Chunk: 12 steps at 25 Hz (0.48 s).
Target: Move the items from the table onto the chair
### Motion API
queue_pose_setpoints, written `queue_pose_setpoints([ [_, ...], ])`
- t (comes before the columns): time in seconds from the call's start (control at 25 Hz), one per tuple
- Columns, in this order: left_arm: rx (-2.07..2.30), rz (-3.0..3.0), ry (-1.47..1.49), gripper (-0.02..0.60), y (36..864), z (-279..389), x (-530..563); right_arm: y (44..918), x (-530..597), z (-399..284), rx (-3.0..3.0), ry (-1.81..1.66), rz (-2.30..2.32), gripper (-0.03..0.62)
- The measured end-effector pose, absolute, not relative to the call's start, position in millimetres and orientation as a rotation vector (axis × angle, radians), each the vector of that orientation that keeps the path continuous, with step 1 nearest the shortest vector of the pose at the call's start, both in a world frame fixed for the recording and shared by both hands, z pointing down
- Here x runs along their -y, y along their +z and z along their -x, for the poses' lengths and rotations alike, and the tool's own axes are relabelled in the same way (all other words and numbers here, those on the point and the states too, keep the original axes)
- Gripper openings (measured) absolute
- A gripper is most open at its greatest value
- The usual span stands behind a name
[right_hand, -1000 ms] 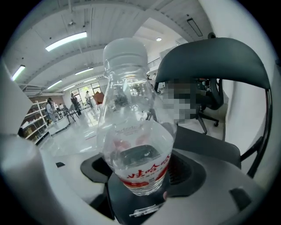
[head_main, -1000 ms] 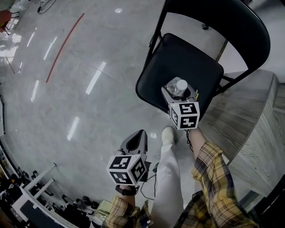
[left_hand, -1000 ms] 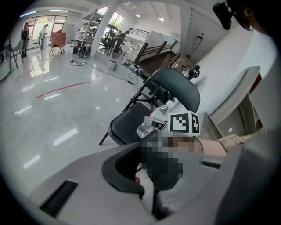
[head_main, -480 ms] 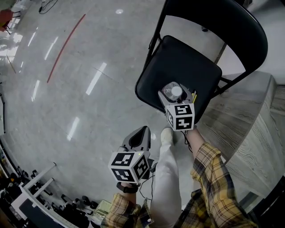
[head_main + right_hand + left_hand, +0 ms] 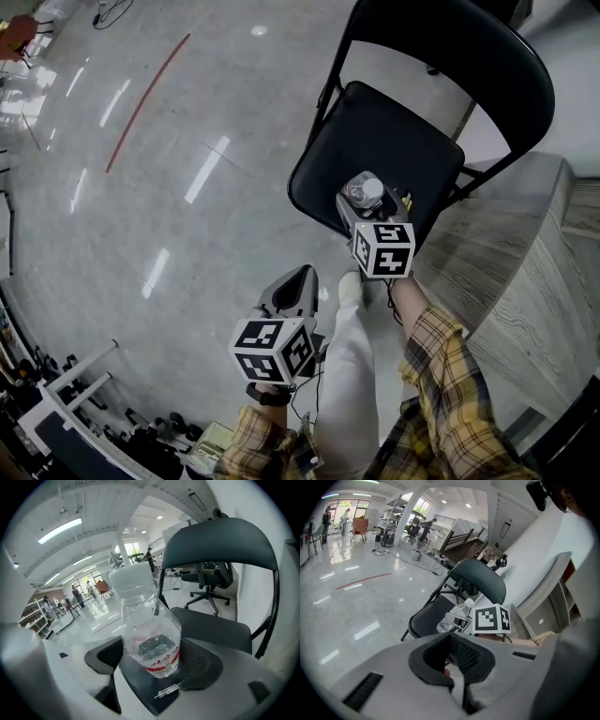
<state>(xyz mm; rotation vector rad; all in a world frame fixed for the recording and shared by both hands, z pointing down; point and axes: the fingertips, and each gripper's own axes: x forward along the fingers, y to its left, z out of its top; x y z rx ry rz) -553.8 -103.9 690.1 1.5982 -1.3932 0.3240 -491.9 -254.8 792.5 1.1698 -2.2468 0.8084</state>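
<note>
A clear water bottle (image 5: 362,193) with a white cap stands upright between the jaws of my right gripper (image 5: 367,208), which is shut on its lower body. It is over the front part of the black folding chair's seat (image 5: 384,141); I cannot tell whether its base touches the seat. In the right gripper view the bottle (image 5: 150,625) fills the middle, with the chair's backrest (image 5: 220,541) behind it. My left gripper (image 5: 300,277) is shut and empty, over the floor to the left of the chair. From its own view the left gripper (image 5: 450,639) looks at the bottle (image 5: 452,619).
A grey wood-grain table (image 5: 525,272) runs along the right, close to the chair. The person's trouser leg and shoe (image 5: 352,328) stand between the grippers. A red line (image 5: 141,98) marks the glossy floor at upper left. Racks and gear (image 5: 84,403) crowd the lower left.
The bottle in the right gripper has swung from a tilt to more upright, staying over the seat's front. The left gripper has risen slightly.
</note>
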Motion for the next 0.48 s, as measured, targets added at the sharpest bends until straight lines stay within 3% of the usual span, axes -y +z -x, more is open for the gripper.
queue_pose_setpoints([
  [0.24,1.392,-1.620,0.293,0.003,664.2,540.2,96.5,760.0,216.5,486.5,2.213,1.020,-1.230,0.356],
  [0.48,1.404,-1.704,0.266,0.003,597.9,525.4,103.1,657.4,171.0,489.6,2.293,1.228,-1.208,0.354],
])
